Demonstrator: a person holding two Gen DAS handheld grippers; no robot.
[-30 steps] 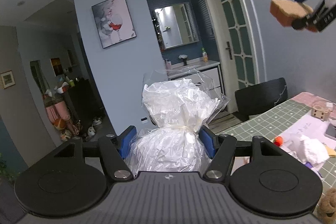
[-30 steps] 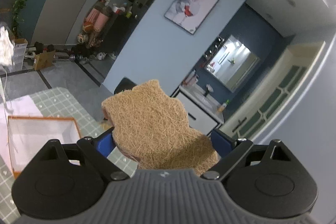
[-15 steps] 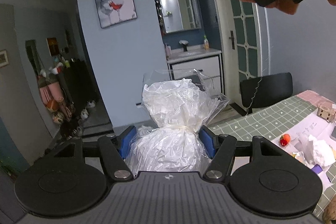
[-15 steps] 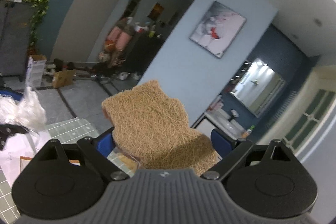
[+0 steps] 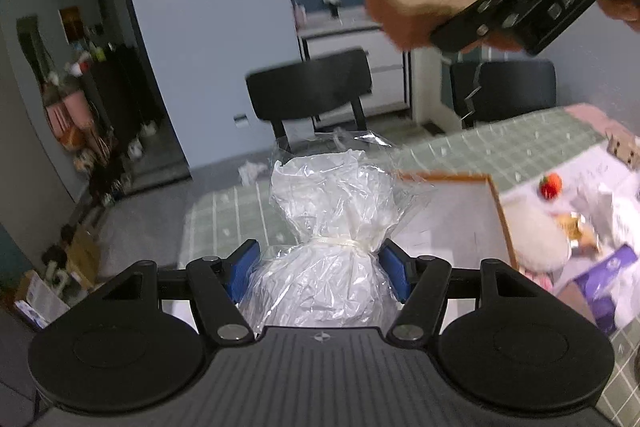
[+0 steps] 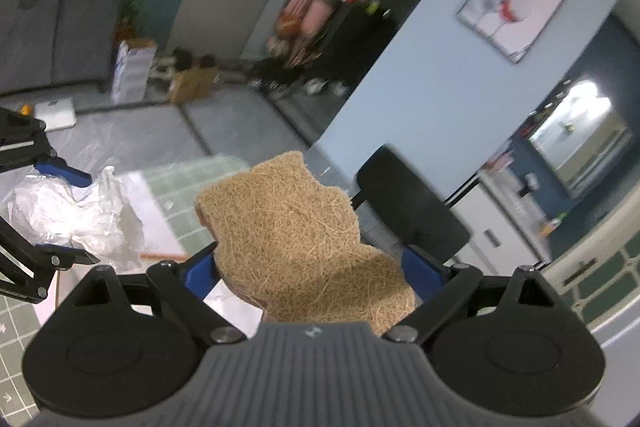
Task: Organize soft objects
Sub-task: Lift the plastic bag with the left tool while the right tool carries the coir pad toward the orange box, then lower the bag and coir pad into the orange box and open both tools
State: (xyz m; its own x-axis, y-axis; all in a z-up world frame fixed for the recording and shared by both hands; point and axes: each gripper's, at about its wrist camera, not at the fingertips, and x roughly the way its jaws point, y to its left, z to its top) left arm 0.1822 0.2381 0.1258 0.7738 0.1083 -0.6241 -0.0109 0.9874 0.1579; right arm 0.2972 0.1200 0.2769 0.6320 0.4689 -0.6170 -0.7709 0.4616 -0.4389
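Left gripper (image 5: 320, 263) holds a crinkled clear plastic bag stuffed with white filling (image 5: 326, 223), its blue pads (image 5: 394, 273) pressed against the bag's sides just below a pale tie cinching the neck. That bag runs lengthwise away from the camera, with the knotted neck and flared, ruffled top pointing forward over the table and the rounder bulk back toward the gripper body. Its film is glossy and wrinkled.

Right gripper (image 6: 310, 273) is closed on a tan, coarse-fibred loofah-like pad with a notched edge (image 6: 298, 231). This pad lies flat between the blue pads, its long axis running forward and a little to the left, with the free end sticking out well past the fingertips. A thin pinkish layer shows under its near left edge. From the left wrist view the same pad (image 5: 416, 7) hangs high in the air at upper right, above the table.

Below both sits a table covered in a green checked cloth (image 5: 500, 151), carrying a shallow white tray with an orange-brown rim (image 5: 498, 211) just ahead of the bag. To the tray's right lie a small red strawberry-like object (image 5: 551, 185), a white fluffy lump (image 5: 536, 239) and a purple box (image 5: 604, 279). Two black chairs (image 5: 312, 91) stand beyond the far table edge.
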